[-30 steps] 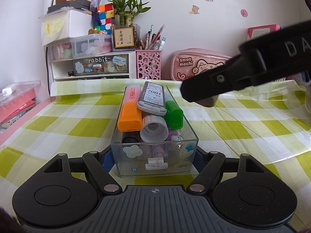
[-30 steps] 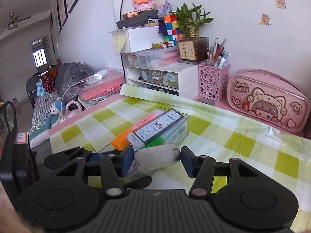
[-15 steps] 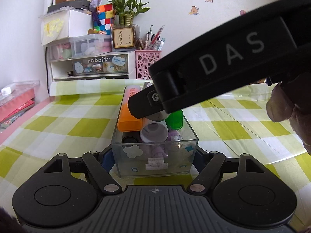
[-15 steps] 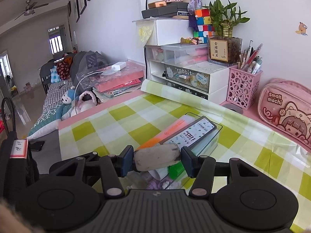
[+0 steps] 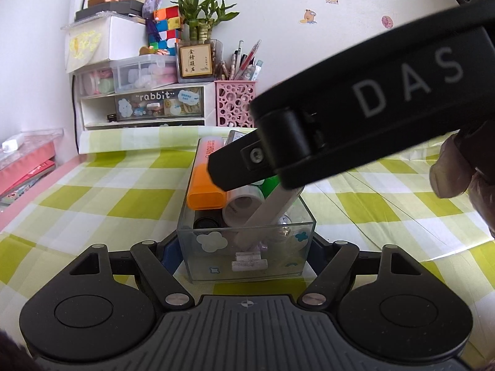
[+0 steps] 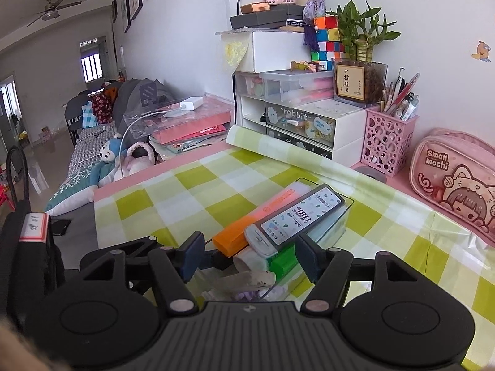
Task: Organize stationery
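A clear plastic box point(image 5: 247, 249) holds an orange highlighter point(image 5: 205, 182), a green highlighter point(image 5: 270, 182), a white tape roll point(image 5: 243, 208) and a flat lead case point(image 6: 297, 216). My left gripper point(image 5: 246, 247) is shut on the box's near end. My right gripper point(image 6: 249, 258) is open above the box and shows as a black arm in the left wrist view point(image 5: 355, 117). A dirty white eraser point(image 5: 266, 216) leans inside the box, free of the fingers; it also shows in the right wrist view point(image 6: 247, 279).
At the back stand a white drawer unit point(image 5: 142, 105), a pink pen holder point(image 5: 235, 103) and a pink pencil case point(image 6: 454, 173). The table has a green checked cloth point(image 5: 92, 198). Its left edge point(image 6: 139, 179) drops to a sofa.
My right gripper moved over the box, opened and let go of the eraser, which now leans inside the box. The left gripper has not moved.
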`<state>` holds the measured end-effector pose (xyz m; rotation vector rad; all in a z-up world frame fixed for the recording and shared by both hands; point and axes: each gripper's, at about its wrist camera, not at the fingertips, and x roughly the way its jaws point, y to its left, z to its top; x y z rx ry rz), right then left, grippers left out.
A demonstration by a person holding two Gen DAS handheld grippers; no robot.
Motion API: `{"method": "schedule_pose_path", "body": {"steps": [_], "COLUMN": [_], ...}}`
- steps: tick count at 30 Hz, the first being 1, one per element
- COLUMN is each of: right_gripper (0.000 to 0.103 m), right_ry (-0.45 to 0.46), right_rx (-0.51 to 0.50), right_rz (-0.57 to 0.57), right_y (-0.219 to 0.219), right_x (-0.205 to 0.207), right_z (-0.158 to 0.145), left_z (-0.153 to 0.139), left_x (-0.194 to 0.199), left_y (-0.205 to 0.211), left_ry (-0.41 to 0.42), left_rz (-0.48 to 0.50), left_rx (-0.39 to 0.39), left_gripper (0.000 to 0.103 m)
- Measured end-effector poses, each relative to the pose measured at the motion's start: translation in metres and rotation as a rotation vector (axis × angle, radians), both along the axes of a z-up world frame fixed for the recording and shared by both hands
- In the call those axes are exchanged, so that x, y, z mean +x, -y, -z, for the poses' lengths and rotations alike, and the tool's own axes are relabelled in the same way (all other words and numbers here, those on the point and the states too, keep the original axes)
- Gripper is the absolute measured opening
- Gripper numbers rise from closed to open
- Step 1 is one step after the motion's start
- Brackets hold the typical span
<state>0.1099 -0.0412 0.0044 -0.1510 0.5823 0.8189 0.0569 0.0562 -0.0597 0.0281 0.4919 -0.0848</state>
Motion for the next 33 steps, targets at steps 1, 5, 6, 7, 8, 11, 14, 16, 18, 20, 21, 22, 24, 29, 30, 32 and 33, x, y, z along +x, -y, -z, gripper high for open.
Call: {"method": "schedule_pose_path", "body": {"steps": [1,5,6,7,8,11,14,16,18,20,21,22,24,29,30,32,33], "right_gripper": [0.064,0.064,0.065,0.065,0.066,0.072,0.077,0.079,0.083,0.084,0.086,0.086,0.088,0.092,0.094,0.096,0.096], "right_ry": [0.0,-0.008,-0.011,-0.014,-0.018,-0.03,-0.051,-0.071,-0.081,-0.089,-0.096,-0.106,-0.128,-0.197,-0.213,-0.238,-0.239], "right_rx": [0.001,0.027,0.033,0.038,0.041,0.05,0.066,0.079,0.086,0.088,0.088,0.088,0.091,0.102,0.11,0.13,0.139], "right_rz": [0.012,0.094,0.114,0.142,0.171,0.259,0.334,0.379,0.424,0.475,0.501,0.528,0.584,0.722,0.74,0.762,0.771], "right_y": [0.002,0.019,0.024,0.031,0.037,0.056,0.073,0.083,0.091,0.098,0.102,0.105,0.112,0.132,0.135,0.14,0.142], "right_x": [0.0,-0.004,-0.005,-0.008,-0.012,-0.023,-0.036,-0.046,-0.055,-0.064,-0.068,-0.071,-0.078,-0.096,-0.1,-0.108,-0.112], "right_z": [-0.001,-0.005,-0.006,-0.006,-0.006,-0.005,-0.003,-0.001,0.0,0.001,0.001,0.002,0.004,0.011,0.012,0.012,0.011], "left_z": [0.0,-0.001,-0.001,-0.001,-0.002,-0.003,-0.007,-0.011,-0.018,-0.025,-0.03,-0.034,-0.041,-0.05,-0.05,-0.05,-0.05], "left_x": [0.0,0.003,0.003,0.004,0.007,0.006,0.003,-0.002,-0.01,-0.018,-0.023,-0.027,-0.034,-0.045,-0.046,-0.048,-0.05], "left_y": [0.001,0.0,0.0,0.0,-0.001,0.001,0.002,0.003,0.006,0.009,0.012,0.014,0.018,0.023,0.022,0.02,0.02], "left_ry": [-0.001,-0.02,-0.027,-0.037,-0.05,-0.067,-0.102,-0.11,-0.101,-0.089,-0.085,-0.083,-0.086,-0.153,-0.177,-0.233,-0.249], "left_rz": [0.0,0.012,0.014,0.018,0.023,0.026,0.032,0.032,0.032,0.031,0.03,0.03,0.034,0.043,0.044,0.059,0.062], "left_rx": [0.0,-0.007,-0.01,-0.012,-0.012,0.011,0.018,0.023,0.038,0.057,0.067,0.074,0.084,0.053,0.037,-0.014,-0.031], "left_gripper": [0.075,0.078,0.079,0.081,0.082,0.085,0.087,0.088,0.09,0.093,0.095,0.098,0.098,0.098,0.098,0.098,0.098]}}
